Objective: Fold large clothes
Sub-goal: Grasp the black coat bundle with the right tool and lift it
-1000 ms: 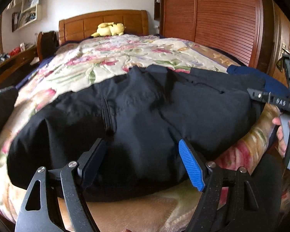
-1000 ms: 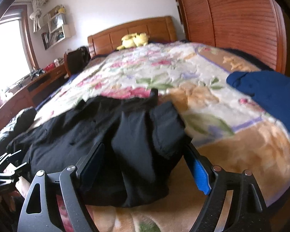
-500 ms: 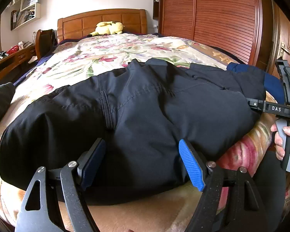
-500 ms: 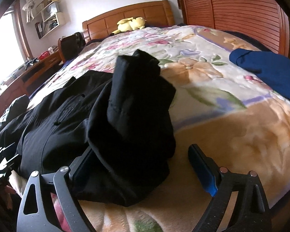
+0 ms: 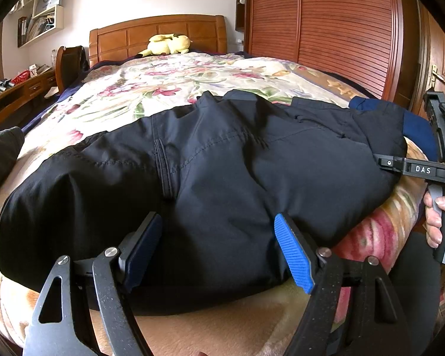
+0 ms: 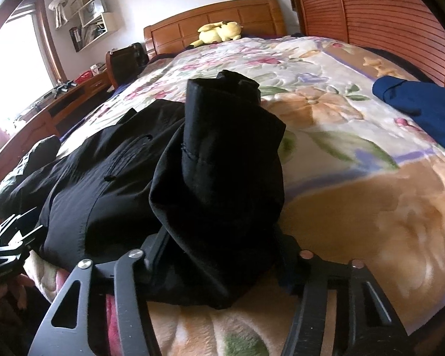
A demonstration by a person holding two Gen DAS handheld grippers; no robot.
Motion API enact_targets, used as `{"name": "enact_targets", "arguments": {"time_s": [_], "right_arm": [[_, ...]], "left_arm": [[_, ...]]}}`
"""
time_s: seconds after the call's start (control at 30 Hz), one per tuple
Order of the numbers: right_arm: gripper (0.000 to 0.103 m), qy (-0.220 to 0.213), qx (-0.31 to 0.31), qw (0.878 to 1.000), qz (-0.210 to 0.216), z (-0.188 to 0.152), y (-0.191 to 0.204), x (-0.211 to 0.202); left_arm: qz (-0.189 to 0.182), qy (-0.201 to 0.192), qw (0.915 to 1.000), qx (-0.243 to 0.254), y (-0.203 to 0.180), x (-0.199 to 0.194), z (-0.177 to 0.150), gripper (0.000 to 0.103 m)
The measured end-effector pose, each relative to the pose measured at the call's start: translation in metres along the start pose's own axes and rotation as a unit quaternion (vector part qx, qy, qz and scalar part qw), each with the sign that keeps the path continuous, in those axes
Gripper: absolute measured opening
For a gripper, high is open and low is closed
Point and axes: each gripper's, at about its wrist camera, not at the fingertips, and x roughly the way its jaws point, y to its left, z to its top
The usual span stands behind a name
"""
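A large black jacket (image 5: pixel 210 175) lies spread across the foot of the bed with its seams up. My left gripper (image 5: pixel 219 246) is open, its blue pads on either side of the jacket's near hem, not closed on it. In the right wrist view the jacket's end (image 6: pixel 222 160) is bunched up into a raised fold. My right gripper (image 6: pixel 222 255) has its fingers around that fold, and the cloth hides the pads. The right gripper also shows at the right edge of the left wrist view (image 5: pixel 415 169).
The bed has a floral blanket (image 5: pixel 175 80) and a wooden headboard (image 5: pixel 157 35) with a yellow plush toy (image 5: pixel 166 44). A blue garment (image 6: pixel 424 109) lies to the right. A wooden wardrobe (image 5: pixel 326 23) stands on the right, a desk (image 6: pixel 59 101) on the left.
The right gripper has moved in onto the bunched jacket end and closed around it, and the fold now stands higher. The left gripper stays open at the near hem.
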Motion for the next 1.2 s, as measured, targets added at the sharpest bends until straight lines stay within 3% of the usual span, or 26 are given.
{"name": "enact_targets", "arguments": {"time_s": [0.1, 0.2, 0.3, 0.5, 0.67, 0.93, 1.2], "right_arm": [[0.032, -0.008, 0.000, 1.000, 0.015, 0.000, 0.000, -0.004], [0.026, -0.033, 0.008, 0.999, 0.034, 0.004, -0.001, -0.013], [0.024, -0.060, 0.018, 0.997, 0.055, 0.012, -0.001, -0.027], [0.023, -0.089, -0.026, 0.994, 0.052, 0.031, 0.023, -0.042], [0.022, -0.111, -0.052, 0.989, 0.079, 0.050, 0.045, -0.050], [0.021, -0.131, -0.139, 0.973, 0.128, 0.078, 0.128, -0.045], [0.021, -0.104, -0.230, 0.950, 0.184, 0.076, 0.237, 0.001]], "left_arm": [[0.000, 0.000, 1.0000, 0.000, 0.000, 0.000, 0.000, 0.079], [0.000, 0.001, 1.0000, 0.001, 0.000, 0.000, 0.000, 0.079], [0.001, 0.002, 1.0000, 0.001, -0.001, 0.001, 0.000, 0.079], [-0.006, 0.006, 1.0000, -0.002, 0.001, -0.002, 0.002, 0.079], [0.005, -0.021, 0.9996, -0.016, 0.020, -0.037, 0.011, 0.079], [0.068, -0.067, 0.9941, -0.051, 0.085, -0.096, 0.016, 0.079], [0.130, -0.077, 0.9842, -0.092, 0.147, -0.127, 0.000, 0.079]]}}
